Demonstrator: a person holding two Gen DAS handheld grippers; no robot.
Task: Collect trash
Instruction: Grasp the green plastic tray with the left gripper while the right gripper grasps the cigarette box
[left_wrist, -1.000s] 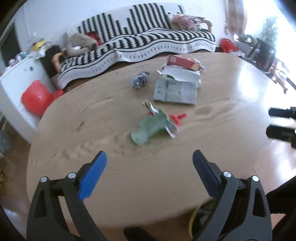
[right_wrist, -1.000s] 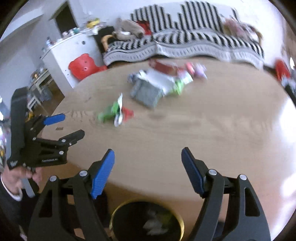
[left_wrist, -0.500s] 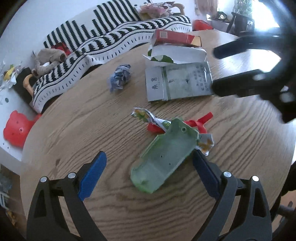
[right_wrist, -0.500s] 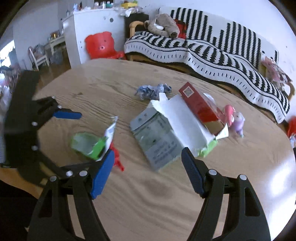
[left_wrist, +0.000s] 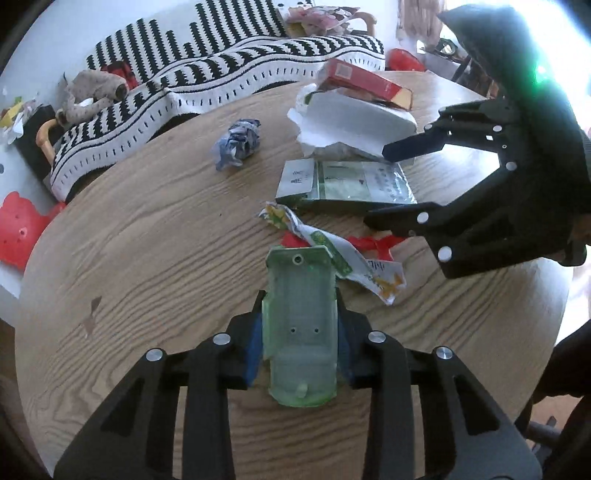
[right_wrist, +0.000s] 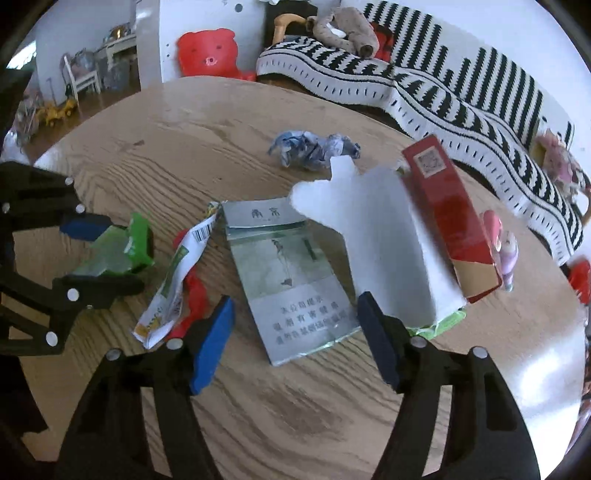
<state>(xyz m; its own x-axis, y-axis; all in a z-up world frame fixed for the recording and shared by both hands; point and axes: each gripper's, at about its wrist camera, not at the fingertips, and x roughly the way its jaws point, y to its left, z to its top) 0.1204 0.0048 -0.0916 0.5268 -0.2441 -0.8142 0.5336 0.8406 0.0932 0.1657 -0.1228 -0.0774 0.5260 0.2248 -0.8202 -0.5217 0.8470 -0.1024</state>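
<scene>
On the round wooden table (left_wrist: 147, 240) lies a green plastic shell (left_wrist: 299, 288). My left gripper (left_wrist: 299, 325) is closing on it, its blue pads pressed against both long sides; the right wrist view shows this grip (right_wrist: 99, 254) at the left. My right gripper (right_wrist: 295, 332) hangs over a flattened grey-green carton (right_wrist: 291, 273). Its jaws are closing, with the carton's near end between the pads and untouched. Beside the shell lie a twisted wrapper (left_wrist: 332, 258) and a red plastic scrap (left_wrist: 373, 243).
Farther back on the table are a crumpled blue-white paper (left_wrist: 238, 144), a torn white box (left_wrist: 351, 122), a red box (left_wrist: 364, 83) and a small pink toy (right_wrist: 506, 247). A striped sofa (left_wrist: 221, 81) stands behind, a red bear-shaped seat (right_wrist: 208, 55) at the left.
My left gripper came down over the green shell and closed on its sides. My right gripper swung in over the flattened carton and dropped lower.
</scene>
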